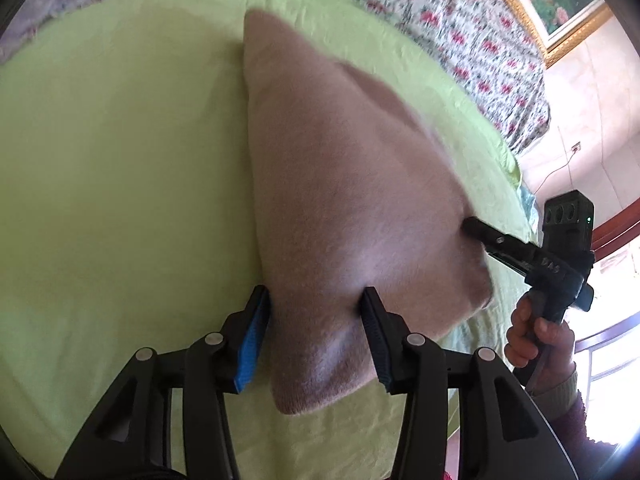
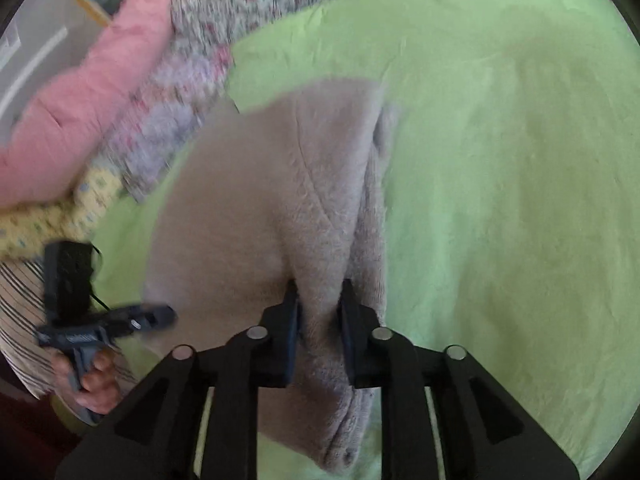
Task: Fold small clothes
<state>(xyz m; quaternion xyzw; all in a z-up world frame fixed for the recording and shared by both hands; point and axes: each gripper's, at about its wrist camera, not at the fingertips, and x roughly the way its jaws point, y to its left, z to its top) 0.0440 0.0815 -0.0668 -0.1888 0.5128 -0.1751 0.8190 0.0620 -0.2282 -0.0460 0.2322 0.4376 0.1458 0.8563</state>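
2 grippers are pinching a beige fleece garment over a green bedsheet.

The beige fleece garment (image 1: 352,200) is lying spread on the green sheet (image 1: 120,160), with its near edge bunching up between the fingers of both tools. The left gripper (image 1: 316,320) is standing partly open, its blue-padded fingers (image 1: 250,344) pressing a fold of the fabric from either side. The right gripper (image 2: 320,320) is sitting narrower, its 2 dark fingers squeezing a thick ridge of the same cloth near a seam. In the left wrist view a hand (image 1: 536,344) is holding the other tool at the garment's right edge. A floral quilt (image 1: 460,32) and a pink pillow (image 2: 88,108) are lying beyond the sheet.
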